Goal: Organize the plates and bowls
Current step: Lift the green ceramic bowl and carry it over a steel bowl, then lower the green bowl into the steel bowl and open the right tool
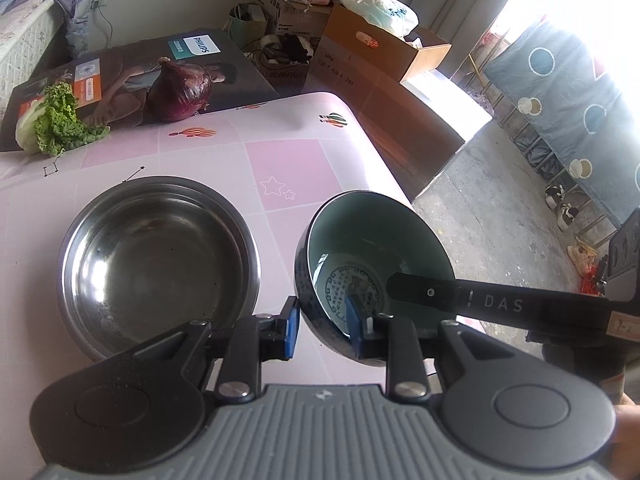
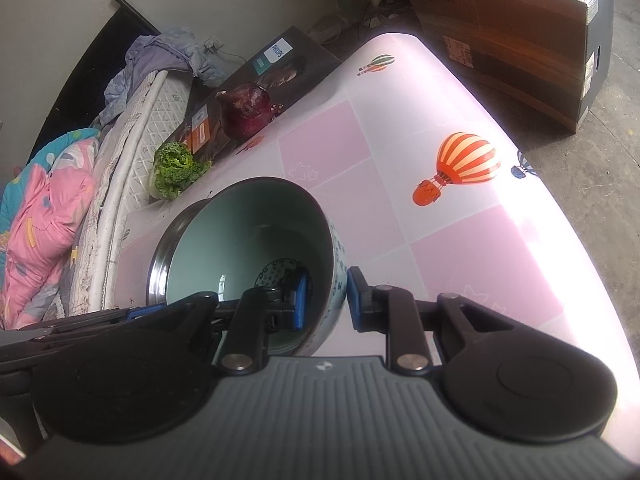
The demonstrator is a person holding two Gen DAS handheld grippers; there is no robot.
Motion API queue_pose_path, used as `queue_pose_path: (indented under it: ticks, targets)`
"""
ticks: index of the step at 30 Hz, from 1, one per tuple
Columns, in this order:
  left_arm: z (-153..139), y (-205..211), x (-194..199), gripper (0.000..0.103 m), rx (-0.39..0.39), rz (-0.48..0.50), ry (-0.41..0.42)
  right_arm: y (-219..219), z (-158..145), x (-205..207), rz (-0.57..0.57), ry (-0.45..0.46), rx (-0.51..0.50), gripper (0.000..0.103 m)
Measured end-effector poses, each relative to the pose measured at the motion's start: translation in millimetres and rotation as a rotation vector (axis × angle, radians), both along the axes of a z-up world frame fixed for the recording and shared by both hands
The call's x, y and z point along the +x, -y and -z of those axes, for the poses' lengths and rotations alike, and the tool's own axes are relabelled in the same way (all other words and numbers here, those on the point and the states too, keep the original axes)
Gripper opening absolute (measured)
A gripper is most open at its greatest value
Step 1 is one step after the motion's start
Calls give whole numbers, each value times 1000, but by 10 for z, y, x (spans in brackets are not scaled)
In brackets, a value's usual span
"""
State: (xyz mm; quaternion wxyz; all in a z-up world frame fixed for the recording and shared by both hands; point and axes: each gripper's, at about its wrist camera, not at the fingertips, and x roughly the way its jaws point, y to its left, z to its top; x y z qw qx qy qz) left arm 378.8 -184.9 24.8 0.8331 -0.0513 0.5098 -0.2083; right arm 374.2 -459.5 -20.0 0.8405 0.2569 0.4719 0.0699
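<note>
A ceramic bowl with a pale teal inside and a dark patterned outside is held tilted between both grippers. My left gripper is shut on its near rim, one blue pad outside and one inside. From the right, a finger of my right gripper reaches into the bowl. In the right wrist view the right gripper is shut on the bowl's rim, again with a pad on either side of the wall. A steel bowl stands on the table just left of it, its rim showing behind the ceramic bowl.
On the pink patterned tabletop lie a red onion and lettuce, against a flat Philips box at the far side. The table's right edge drops to a floor with cardboard boxes. A bed with bedding flanks the left.
</note>
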Motion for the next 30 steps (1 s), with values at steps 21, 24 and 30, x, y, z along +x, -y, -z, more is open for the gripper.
queue_pose_path:
  ticks: [21,24,30]
  targets:
    - [78,-1221,375,24,-19,-220,-13,-1273,102,711,-173,-42,9,20]
    - [173,-1293,429,24,-25,-228,-34,-1393,211,771,-183,-69,0,20]
    - [358,-1430,490,24,-38,-243,-70,-1549,331,853,-191,-85,-37,20]
